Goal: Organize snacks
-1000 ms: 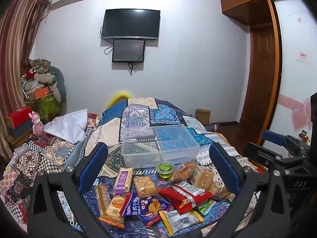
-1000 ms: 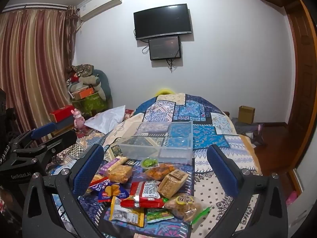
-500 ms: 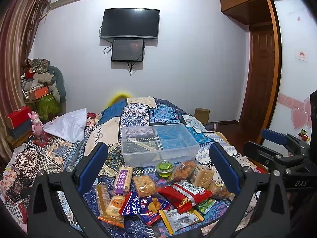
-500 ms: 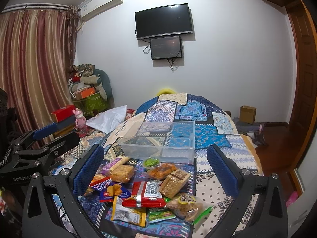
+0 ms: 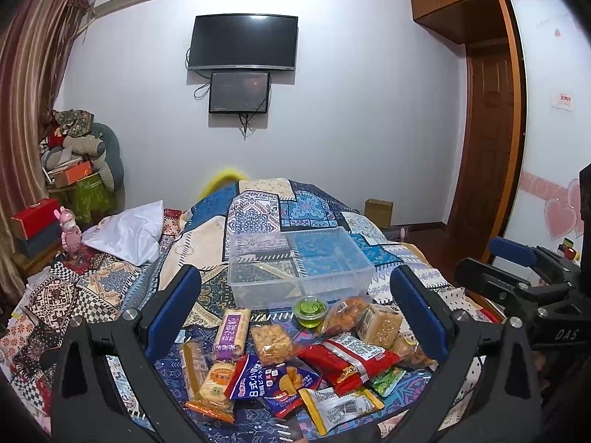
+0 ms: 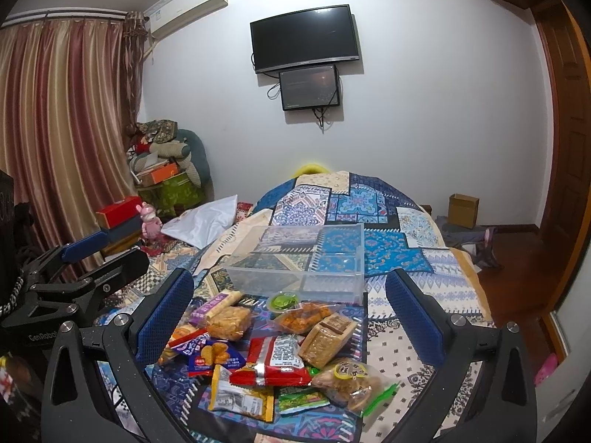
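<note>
A pile of snack packets lies on the patterned bedspread: a red packet (image 5: 347, 358), a blue packet (image 5: 273, 384), a purple-labelled bar (image 5: 231, 332) and a green jelly cup (image 5: 309, 310). Behind them stands an empty clear plastic box (image 5: 299, 269). The box (image 6: 295, 265), red packet (image 6: 273, 361) and jelly cup (image 6: 282, 301) also show in the right wrist view. My left gripper (image 5: 295, 317) is open and empty, hovering above the pile. My right gripper (image 6: 288, 317) is open and empty, to the right of the left one.
A white pillow (image 5: 125, 232) lies on the bed's left side. A pink toy (image 5: 70, 229) and red box (image 5: 33, 214) sit at the far left by the curtain. A cardboard box (image 6: 463, 210) stands on the floor at right near the wooden door.
Both views have shifted only slightly; the snacks and box have not moved. Both grippers stay open.
</note>
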